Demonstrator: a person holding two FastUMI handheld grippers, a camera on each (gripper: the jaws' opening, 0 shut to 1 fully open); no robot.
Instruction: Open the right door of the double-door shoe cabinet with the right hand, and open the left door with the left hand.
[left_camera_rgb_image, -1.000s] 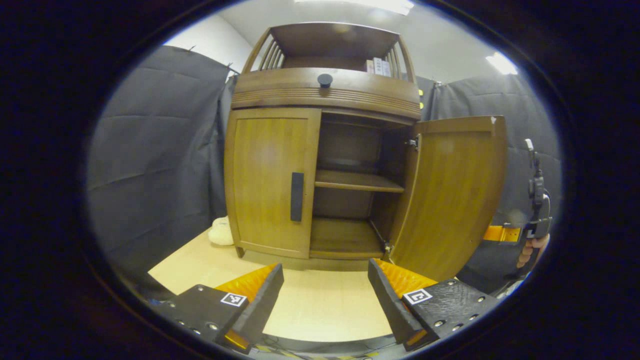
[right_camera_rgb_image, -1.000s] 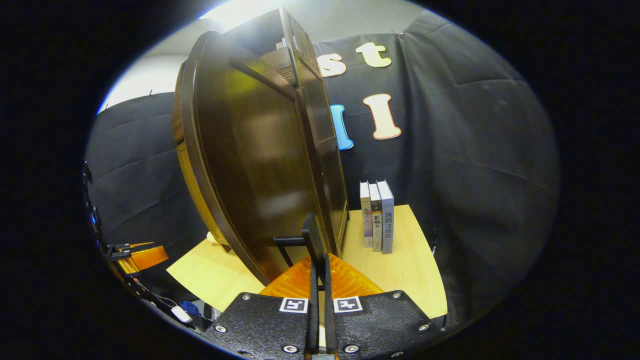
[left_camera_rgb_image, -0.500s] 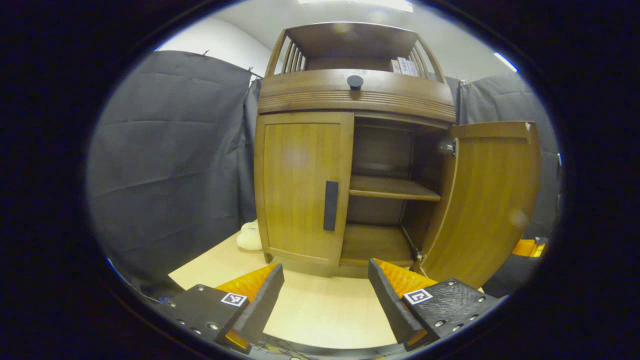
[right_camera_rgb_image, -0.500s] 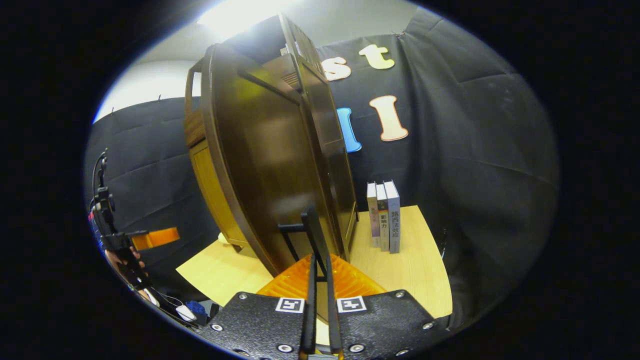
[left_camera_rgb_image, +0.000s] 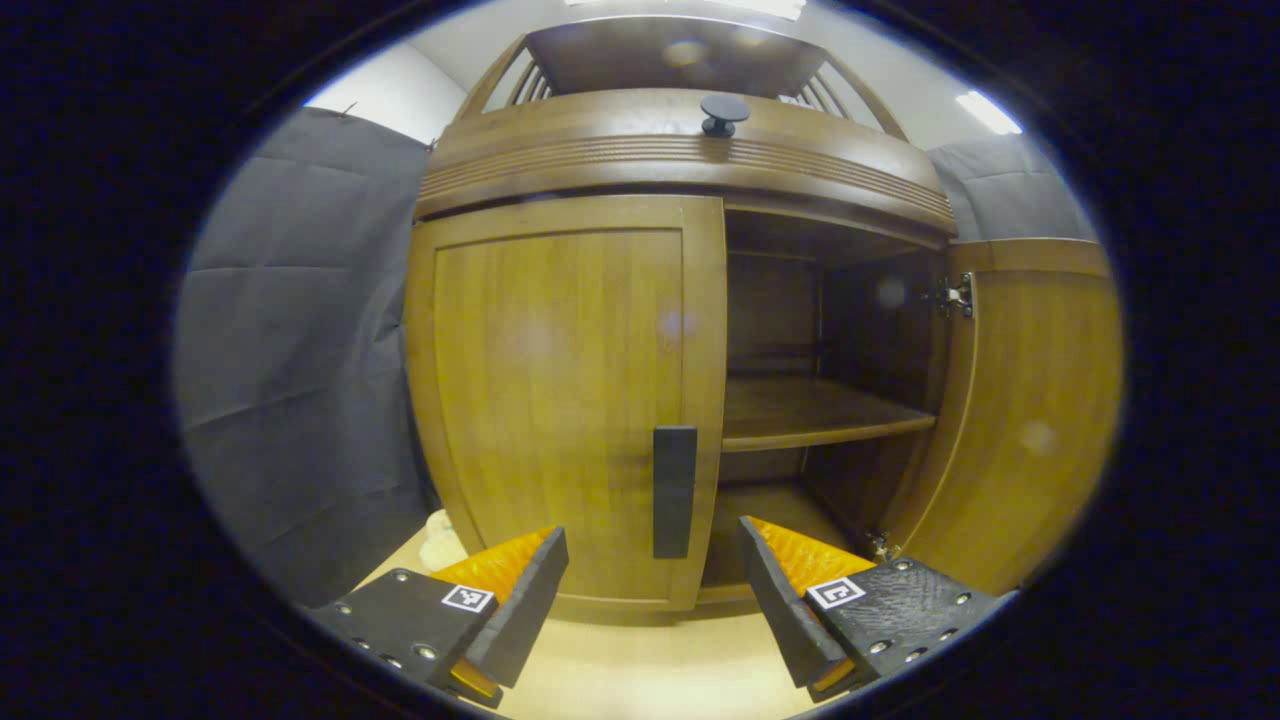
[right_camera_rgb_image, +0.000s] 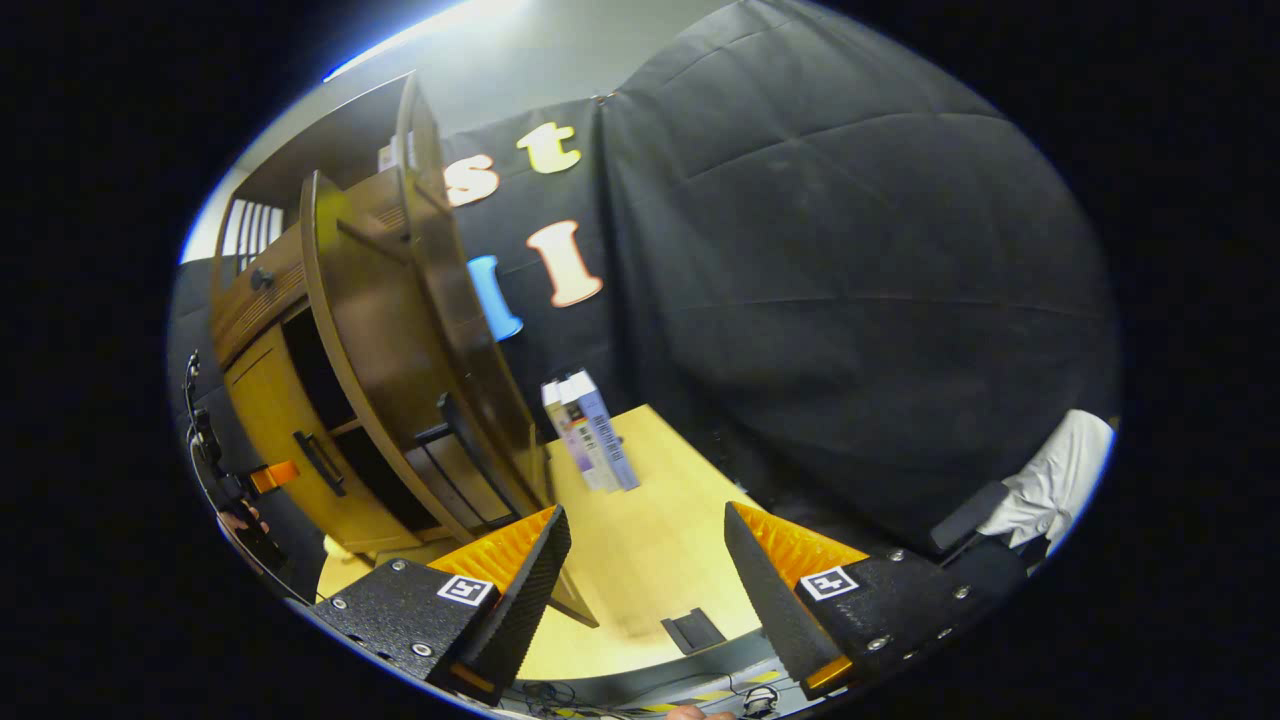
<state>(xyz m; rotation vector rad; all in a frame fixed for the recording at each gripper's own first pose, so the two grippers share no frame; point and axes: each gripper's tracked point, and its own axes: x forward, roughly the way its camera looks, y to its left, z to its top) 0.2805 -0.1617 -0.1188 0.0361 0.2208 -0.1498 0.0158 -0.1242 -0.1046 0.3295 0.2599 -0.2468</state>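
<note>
Light wooden table (right_camera_rgb_image: 640, 560), shoe cabinet (left_camera_rgb_image: 560, 400), upright books (right_camera_rgb_image: 590, 435)

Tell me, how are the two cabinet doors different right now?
The left door is shut flat against the cabinet, while the right door is swung wide open. The left door hides what is behind it; the open right door lets you see the shelf inside. The left door's dark handle faces the left gripper, which is open. Both doors are brown wood.
</note>
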